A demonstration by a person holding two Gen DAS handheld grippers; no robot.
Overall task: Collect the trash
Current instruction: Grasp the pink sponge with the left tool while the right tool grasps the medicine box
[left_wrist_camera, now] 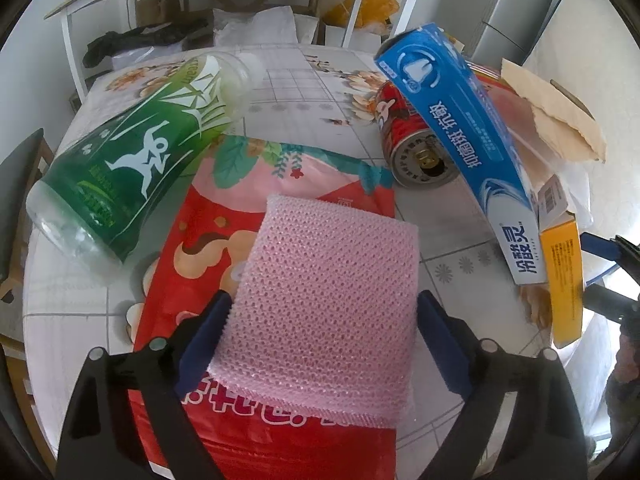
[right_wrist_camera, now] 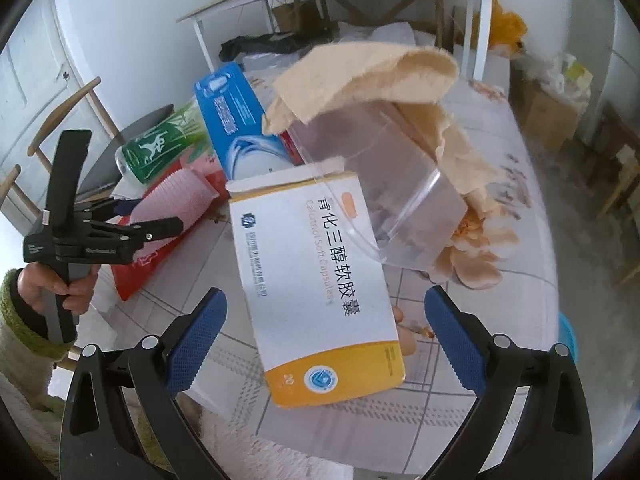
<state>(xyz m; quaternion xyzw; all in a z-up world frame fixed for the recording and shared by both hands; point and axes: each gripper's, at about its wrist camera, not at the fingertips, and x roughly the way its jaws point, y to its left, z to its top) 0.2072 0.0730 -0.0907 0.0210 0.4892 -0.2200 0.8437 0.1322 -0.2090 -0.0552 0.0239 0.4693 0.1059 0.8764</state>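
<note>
Desk: tiled floral cover, littered with trash.

Pink foam net sleeve: lies on a red snack bag near the front of the desk. It sits between the two blue pads of the left hand-held gripper. The left pad touches its edge and the right pad stands just beside it; jaws wide apart, not pressing it in.

Green-labelled plastic bottle: on its side, left of the red bag, its lower edge over the bag's corner.

Red drink can: on its side, open end toward the camera, behind the bag on the right.

Blue toothpaste box: tilted, leaning across the can.

White and yellow medicine box: slanted, yellow end nearest, top flap open. It lies in the gap between the pads of the right hand-held gripper, which are spread wide and clear of it on both sides.

Clear plastic tub: tipped over just behind the medicine box, with a beige torn paper piece draped over it.

Left hand: seen from the right wrist view, green knitted cuff, gripping the handle of the left tool.
</note>
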